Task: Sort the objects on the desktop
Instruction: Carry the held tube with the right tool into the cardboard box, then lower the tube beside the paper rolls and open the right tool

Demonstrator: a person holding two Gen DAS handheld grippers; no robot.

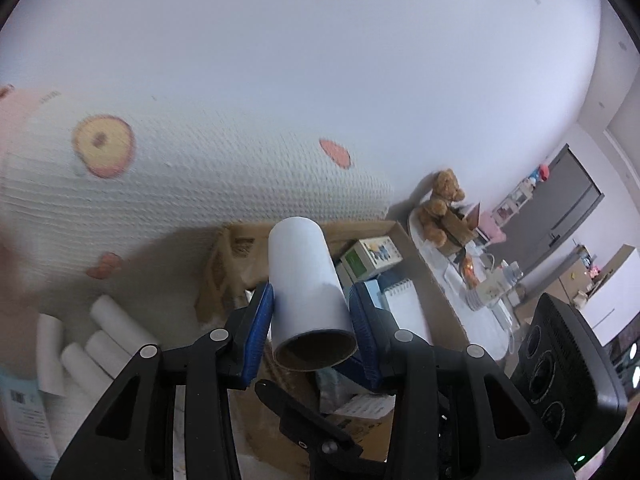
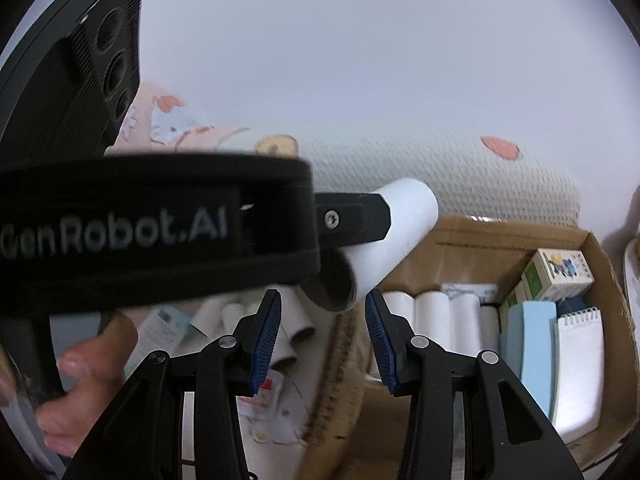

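Left wrist view: left claw (image 1: 310,322) clenched on white tube (image 1: 306,280); right claw (image 2: 322,338) released. Advise lowering tube beside boxed rolls (image 2: 436,316), lower right.

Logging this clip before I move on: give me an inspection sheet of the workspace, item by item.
Surface: white textured cloth with fruit prints.
Job's things: white tube held by left gripper; cardboard box holding a row of tubes, notepad, blue case, small carton.
Clutter: loose tubes and leaflets on the cloth.
Grippers: left shut on the tube; right gripper open, empty.
Cables: nothing seen.
Surroundings: white wall, teddy bear, cluttered round table beyond.
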